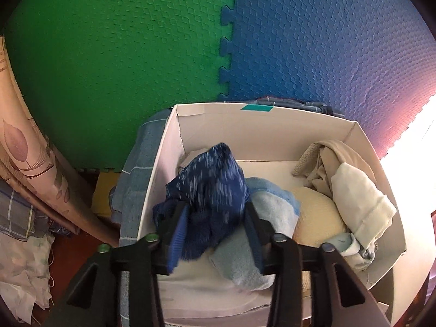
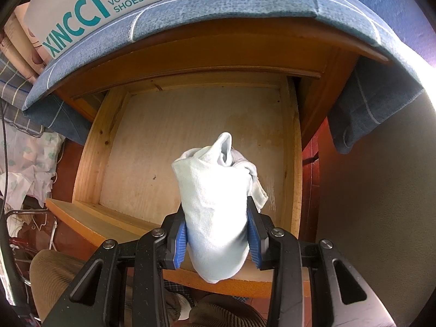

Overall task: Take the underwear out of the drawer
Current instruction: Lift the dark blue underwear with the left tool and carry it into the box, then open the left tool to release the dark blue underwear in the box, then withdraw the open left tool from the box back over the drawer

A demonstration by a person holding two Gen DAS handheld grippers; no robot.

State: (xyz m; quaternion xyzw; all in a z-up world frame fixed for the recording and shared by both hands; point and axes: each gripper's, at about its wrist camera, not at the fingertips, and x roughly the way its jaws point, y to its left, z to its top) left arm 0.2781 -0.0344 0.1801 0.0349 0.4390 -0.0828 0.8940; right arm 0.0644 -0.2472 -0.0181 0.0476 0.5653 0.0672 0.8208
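left gripper [image 1: 215,234] wide around dark blue underwear [image 1: 209,190], right gripper [image 2: 218,234] clamping pale blue underwear [image 2: 215,204]

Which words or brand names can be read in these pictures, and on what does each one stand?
"XINCCI": teal letters on the white shoe box, right wrist view.
"VOGUE SHOES": smaller teal letters beside it, same box.
Faint print on the paper at the left edge, left wrist view: too small to read.
Nothing else carries text.
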